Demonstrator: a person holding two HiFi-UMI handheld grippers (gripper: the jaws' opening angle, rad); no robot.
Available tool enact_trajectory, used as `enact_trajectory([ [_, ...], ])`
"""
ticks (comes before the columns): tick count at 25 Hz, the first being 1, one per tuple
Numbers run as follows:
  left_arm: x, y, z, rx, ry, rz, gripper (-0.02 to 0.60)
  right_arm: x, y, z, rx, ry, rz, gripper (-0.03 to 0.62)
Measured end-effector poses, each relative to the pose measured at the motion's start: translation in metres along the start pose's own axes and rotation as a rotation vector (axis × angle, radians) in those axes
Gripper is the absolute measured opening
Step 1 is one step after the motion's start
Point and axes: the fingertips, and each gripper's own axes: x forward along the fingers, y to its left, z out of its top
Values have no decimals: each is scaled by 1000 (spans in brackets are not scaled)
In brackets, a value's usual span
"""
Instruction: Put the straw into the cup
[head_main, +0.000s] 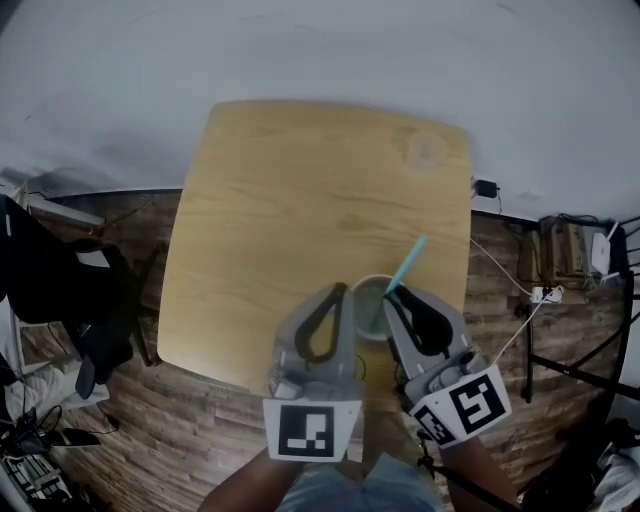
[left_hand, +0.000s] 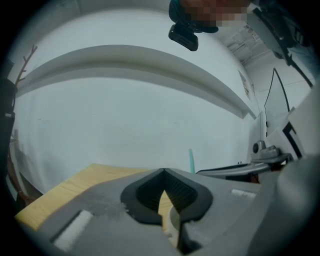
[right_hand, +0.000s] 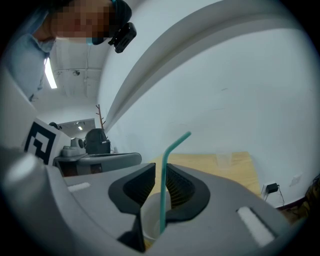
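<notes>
A pale wooden table is seen from above on a dark plank floor, against a white wall; the two grippers are held over its near edge, side by side.

The left gripper is placed just left of the cup; in the left gripper view its tips are seen pressed together with nothing caught between them, and the cup's rim is glimpsed through the gap lower down.

The right gripper is held at the cup's right side; in the right gripper view its jaws are seen narrowly apart, the straw standing in the slot between them with a sliver of daylight left on one side.

The white cup is set upright on the table between the two grippers; the teal straw's lower end is already inside it, and its bent top leans up and away to the right; a small clear cup is seen well apart, near the far right corner.
</notes>
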Motion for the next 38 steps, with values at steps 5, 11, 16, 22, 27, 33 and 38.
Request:
enact_trajectory([
  [5,1,2,6,19,-6,-7,18,-3,-1,-1,-2,7,-15,83],
  [11,-5,-3,28,-15,-47,-10,18,-13,-2,30,-24,-56,-37,83],
  [16,-16,-15,62,7,-108,-21,18,-27,5,71,-50,-121,-60,60],
  [22,-32,-34,104,56,-182,-34,18,-46,17,118,-98,-215,-67,8],
  [27,-39,-43,134,89,-248,-35,18,-56,27,144,-139,-277,-64,8],
  [33,-48,-51,161,107,-300,-33,18,-70,32,166,-172,-323,-72,6],
  [38,-52,-52,177,122,-335,-33,18,-71,38,179,-202,-347,-68,6],
])
